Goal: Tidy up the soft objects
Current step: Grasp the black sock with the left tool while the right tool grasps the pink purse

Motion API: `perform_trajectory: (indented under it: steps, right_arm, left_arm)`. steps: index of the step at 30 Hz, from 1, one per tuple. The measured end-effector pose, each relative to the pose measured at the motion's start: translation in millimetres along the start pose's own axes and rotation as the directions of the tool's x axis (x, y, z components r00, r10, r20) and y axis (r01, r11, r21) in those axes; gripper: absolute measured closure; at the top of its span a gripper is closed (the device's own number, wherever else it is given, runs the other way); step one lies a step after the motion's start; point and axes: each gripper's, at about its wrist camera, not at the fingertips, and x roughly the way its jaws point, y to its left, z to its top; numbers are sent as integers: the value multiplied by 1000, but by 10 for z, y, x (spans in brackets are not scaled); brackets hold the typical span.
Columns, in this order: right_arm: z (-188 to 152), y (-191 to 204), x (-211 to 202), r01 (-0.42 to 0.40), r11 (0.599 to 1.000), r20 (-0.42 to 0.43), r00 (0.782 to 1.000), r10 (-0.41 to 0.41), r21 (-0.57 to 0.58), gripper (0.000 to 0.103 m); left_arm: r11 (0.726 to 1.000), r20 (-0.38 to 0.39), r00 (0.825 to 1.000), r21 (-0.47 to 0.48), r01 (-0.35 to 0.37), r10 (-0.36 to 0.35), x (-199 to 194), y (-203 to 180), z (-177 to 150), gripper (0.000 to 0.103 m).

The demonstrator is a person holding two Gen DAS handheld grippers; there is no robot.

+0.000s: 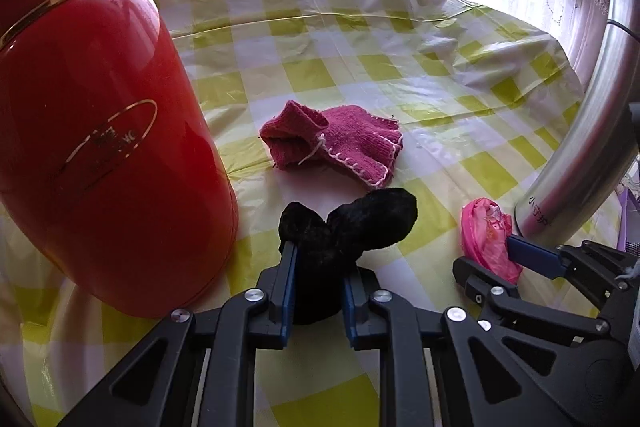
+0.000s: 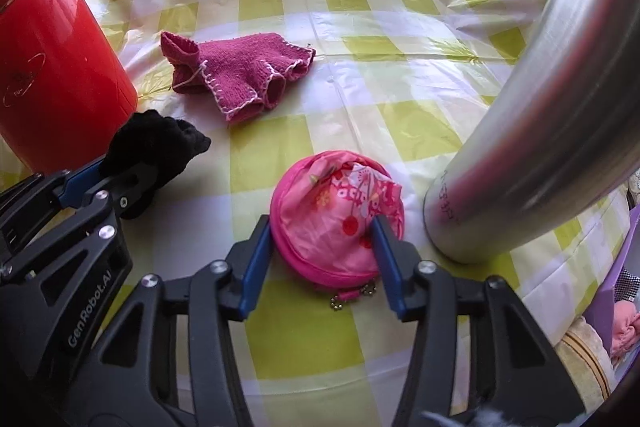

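Observation:
A black fuzzy cloth point(image 1: 360, 223) is pinched between the blue pads of my left gripper point(image 1: 318, 267), which is shut on it just above the checked tablecloth point(image 1: 360, 47). In the right wrist view a round pink floral pouch point(image 2: 332, 223) with a bead chain lies on the table. My right gripper point(image 2: 322, 239) is shut on it, one pad on each side, and the right pad dents the fabric. A magenta knitted fingerless glove point(image 1: 332, 143) lies flat beyond both grippers, untouched. The right wrist view also shows the glove point(image 2: 240, 75), the black cloth point(image 2: 160, 139) and the left gripper point(image 2: 116, 163).
A big red thermos point(image 1: 100, 147) stands close on the left of the left gripper. A tall silver flask point(image 2: 540, 107) stands just right of the pouch. A purple box point(image 2: 616, 283) holding pink cloth sits past the table's right edge. Bright curtained windows lie behind.

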Motion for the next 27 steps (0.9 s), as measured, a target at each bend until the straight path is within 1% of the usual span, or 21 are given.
perform_trajectory:
  steps: [3, 9, 13, 17, 20, 22, 27]
  right_arm:
    - [-20, 3, -75, -18, 1000, 24, 1000, 18, -14, 62]
    - [-67, -33, -247, -101, 994, 50, 994, 102, -31, 71]
    - [-116, -112, -421, -166, 985, 64, 984, 169, -38, 77]
    - [-219, -192, -582, -235, 971, 60, 970, 237, -41, 83]
    - [-287, -276, -692, -272, 961, 65, 959, 275, -41, 90]
    - [-336, -328, -766, -294, 955, 68, 952, 297, -45, 90]
    - [-437, -471, -911, -311, 949, 79, 946, 314, -51, 90]
  left_arm:
    - [1000, 10, 1000, -24, -2, 2, -83, 33, -43, 83]
    - [998, 31, 1000, -64, 1, 1, -267, 68, -133, 83]
    - [997, 43, 999, -79, 3, 0, -395, 66, -198, 83]
    - [995, 60, 998, -96, 14, -9, -529, 41, -264, 83]
    - [994, 77, 997, -108, 23, -15, -642, 20, -309, 83]
    - [993, 89, 996, -119, 30, -19, -718, 9, -332, 83]
    - [992, 104, 994, -123, 32, -20, -854, -61, -373, 83]
